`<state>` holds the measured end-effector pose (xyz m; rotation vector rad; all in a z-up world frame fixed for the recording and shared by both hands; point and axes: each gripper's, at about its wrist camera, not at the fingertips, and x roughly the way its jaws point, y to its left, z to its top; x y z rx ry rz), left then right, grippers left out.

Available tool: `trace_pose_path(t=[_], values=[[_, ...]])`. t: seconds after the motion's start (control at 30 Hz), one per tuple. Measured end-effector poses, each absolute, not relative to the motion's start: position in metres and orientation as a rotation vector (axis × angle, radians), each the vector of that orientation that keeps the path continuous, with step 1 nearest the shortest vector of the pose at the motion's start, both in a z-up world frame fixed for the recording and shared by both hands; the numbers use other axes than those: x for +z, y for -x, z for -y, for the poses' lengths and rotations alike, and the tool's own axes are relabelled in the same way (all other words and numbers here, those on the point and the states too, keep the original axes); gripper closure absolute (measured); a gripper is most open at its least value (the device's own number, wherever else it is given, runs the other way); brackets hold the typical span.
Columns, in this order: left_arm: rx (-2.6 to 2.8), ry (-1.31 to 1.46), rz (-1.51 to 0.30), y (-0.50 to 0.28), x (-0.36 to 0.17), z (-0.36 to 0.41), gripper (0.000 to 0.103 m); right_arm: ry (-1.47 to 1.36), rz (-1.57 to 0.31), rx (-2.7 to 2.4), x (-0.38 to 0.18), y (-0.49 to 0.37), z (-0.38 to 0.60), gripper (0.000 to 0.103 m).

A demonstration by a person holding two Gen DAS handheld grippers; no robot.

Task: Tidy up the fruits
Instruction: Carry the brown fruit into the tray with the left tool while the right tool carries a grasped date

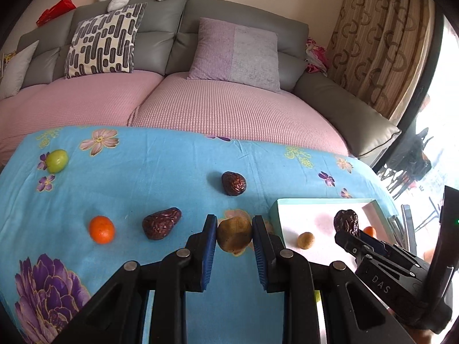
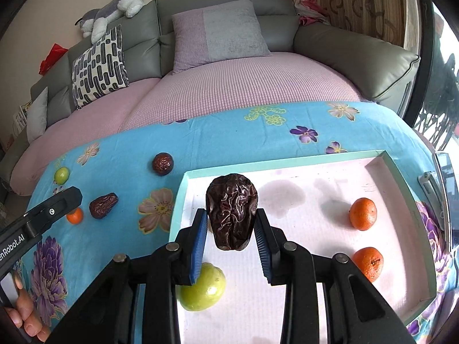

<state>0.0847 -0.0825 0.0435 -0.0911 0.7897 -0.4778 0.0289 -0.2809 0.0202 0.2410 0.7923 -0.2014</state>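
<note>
My left gripper (image 1: 233,242) is shut on a round tan fruit (image 1: 233,236) low over the blue flowered cloth (image 1: 160,172), just left of the tray. My right gripper (image 2: 231,239) is shut on a wrinkled dark red date (image 2: 231,215), held above the left part of the white tray with a teal rim (image 2: 287,163). In the tray lie two oranges (image 2: 363,213), a green fruit (image 2: 202,289) and a small tan fruit (image 1: 306,240). On the cloth lie two dates (image 1: 161,223), an orange (image 1: 101,229) and a green fruit (image 1: 57,160).
A grey sofa with a pink cover (image 1: 229,106) and cushions runs behind the table. A phone-like object (image 2: 430,186) lies by the tray's right rim. A person's hand (image 2: 20,315) holds the left tool at the lower left.
</note>
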Motion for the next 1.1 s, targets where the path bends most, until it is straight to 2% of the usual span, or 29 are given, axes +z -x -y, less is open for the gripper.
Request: trace_pose_path(t=[0.4, 1.1], values=[[-0.629, -0.045, -0.829, -0.071, 0.026, 0.158, 0.076, -0.338, -0.754, -0.317, 0.022, -0.001, 0.341, 0.068], [-0.638, -0.125, -0.904, -0.082, -0.011, 0.193, 0.076, -0.362, -0.869, -0.288, -0.017, -0.016, 0.346, 0.068]])
